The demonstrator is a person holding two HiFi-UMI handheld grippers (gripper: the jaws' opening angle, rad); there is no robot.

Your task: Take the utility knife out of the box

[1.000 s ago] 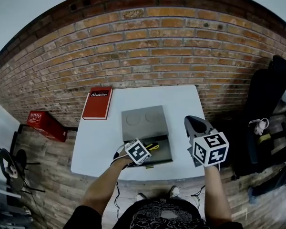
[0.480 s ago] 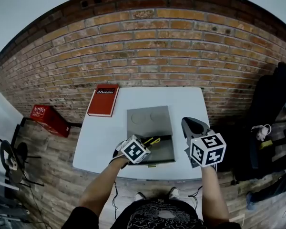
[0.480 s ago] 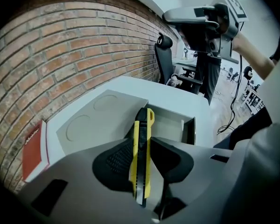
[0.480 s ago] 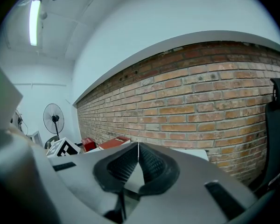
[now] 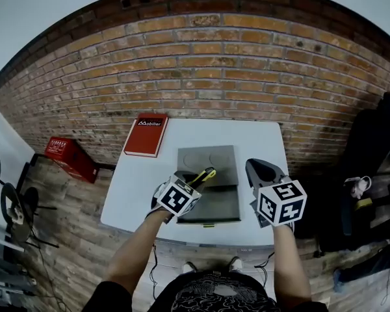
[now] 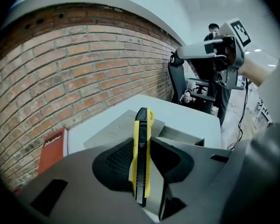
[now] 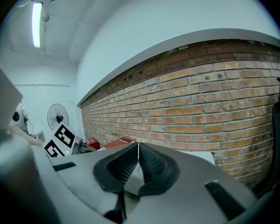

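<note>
My left gripper (image 5: 194, 186) is shut on a yellow and black utility knife (image 5: 202, 177), held in the air above the open grey box (image 5: 211, 207). In the left gripper view the knife (image 6: 142, 148) stands upright between the dark pads (image 6: 119, 160), its tip past the fingertips, with the box's grey lid (image 6: 113, 129) below it. The lid (image 5: 199, 163) is folded back on the white table (image 5: 136, 187). My right gripper (image 5: 260, 172) hovers at the box's right side, jaws closed together with nothing between them (image 7: 138, 164).
A red book (image 5: 146, 134) lies at the table's far left corner, also visible as the red book (image 6: 51, 148). A brick wall (image 5: 201, 70) stands behind the table. A red crate (image 5: 68, 158) sits on the wooden floor at left; black bags and a chair (image 5: 370, 168) stand at right.
My left gripper has risen out of the box with the knife and tilted it up over the lid. The right gripper shifted slightly toward the box.
</note>
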